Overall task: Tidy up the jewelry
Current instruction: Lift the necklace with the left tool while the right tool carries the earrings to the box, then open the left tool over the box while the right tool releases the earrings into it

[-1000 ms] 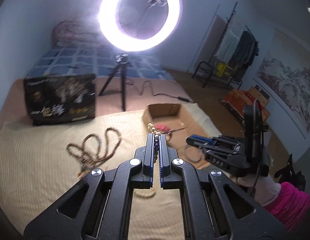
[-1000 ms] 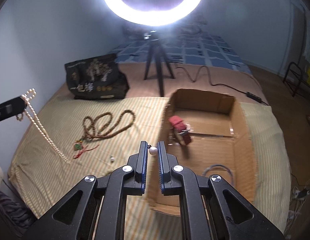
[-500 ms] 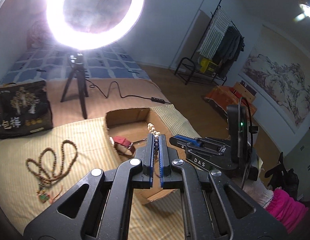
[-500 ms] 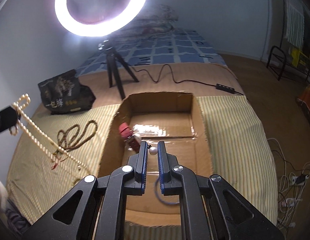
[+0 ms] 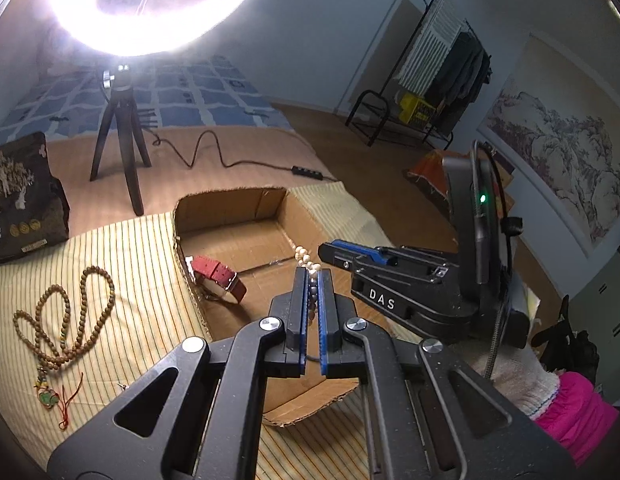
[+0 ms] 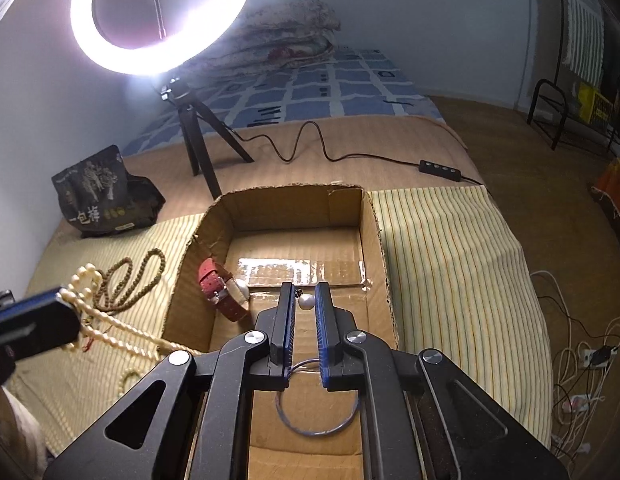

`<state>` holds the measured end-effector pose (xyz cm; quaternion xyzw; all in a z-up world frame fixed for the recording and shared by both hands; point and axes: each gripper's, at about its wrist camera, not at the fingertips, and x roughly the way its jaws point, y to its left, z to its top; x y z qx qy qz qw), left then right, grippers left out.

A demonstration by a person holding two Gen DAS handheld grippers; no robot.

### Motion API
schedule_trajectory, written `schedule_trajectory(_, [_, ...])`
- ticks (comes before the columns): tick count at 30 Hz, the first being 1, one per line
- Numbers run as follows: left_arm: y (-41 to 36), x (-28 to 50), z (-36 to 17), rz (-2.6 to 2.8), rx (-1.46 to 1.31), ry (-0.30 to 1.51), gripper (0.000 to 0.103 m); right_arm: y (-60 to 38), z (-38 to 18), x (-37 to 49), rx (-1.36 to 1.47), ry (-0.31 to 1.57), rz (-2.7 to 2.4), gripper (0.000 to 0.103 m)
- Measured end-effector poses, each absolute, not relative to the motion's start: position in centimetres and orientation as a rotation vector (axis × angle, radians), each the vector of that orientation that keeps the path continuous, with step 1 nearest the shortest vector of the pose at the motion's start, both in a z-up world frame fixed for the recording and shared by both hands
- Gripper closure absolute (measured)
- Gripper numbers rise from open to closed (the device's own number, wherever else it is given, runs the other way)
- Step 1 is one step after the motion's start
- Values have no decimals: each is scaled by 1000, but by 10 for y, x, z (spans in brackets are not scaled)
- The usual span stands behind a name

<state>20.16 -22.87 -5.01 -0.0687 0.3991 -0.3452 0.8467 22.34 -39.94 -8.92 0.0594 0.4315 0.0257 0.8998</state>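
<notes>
My left gripper (image 5: 312, 276) is shut on a cream pearl necklace (image 5: 306, 261); its strand (image 6: 110, 316) hangs down toward the striped cloth left of the box. My right gripper (image 6: 304, 294) is shut on a pearl pendant (image 6: 306, 301) and hangs over the cardboard box (image 6: 373, 216). Its black body also shows in the left wrist view (image 5: 393, 280). Inside the box lie a red-strapped watch (image 6: 222, 290) and a thin blue ring bangle (image 6: 317, 416). A brown bead necklace (image 5: 70, 320) with a green pendant lies on the cloth to the left.
A ring light on a black tripod (image 6: 198, 140) stands behind the box, its cable (image 6: 349, 152) running right. A black printed bag (image 6: 102, 196) sits at the back left. The striped cloth (image 6: 449, 260) drops off at the right bed edge.
Both grippers have moved right and forward, over the cardboard box. The left one carried the pearl necklace from above the cloth to the box. Both stayed shut.
</notes>
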Motion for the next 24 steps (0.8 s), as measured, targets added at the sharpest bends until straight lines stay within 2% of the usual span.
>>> schedule_trajectory(11, [-226,209,-67,-714,-153,926,101,-401,-99,231,137,917,31,93])
schedule_trajectory(14, [-223,208,-66,-708,-149,927,101,-401,-97,228,130,912,18,73])
schedule_trajectory(15, [-222,207,-66,-704,-143,926,101,-401,-97,228,130,908,14,60])
schedule_trajectory(16, [-221,207,-66,-701,-138,925,101,-401,-96,227,128,903,11,53])
schedule_trajectory(24, [-208,202,-61,-680,-115,912,101,-399,-88,220,126,885,0,52])
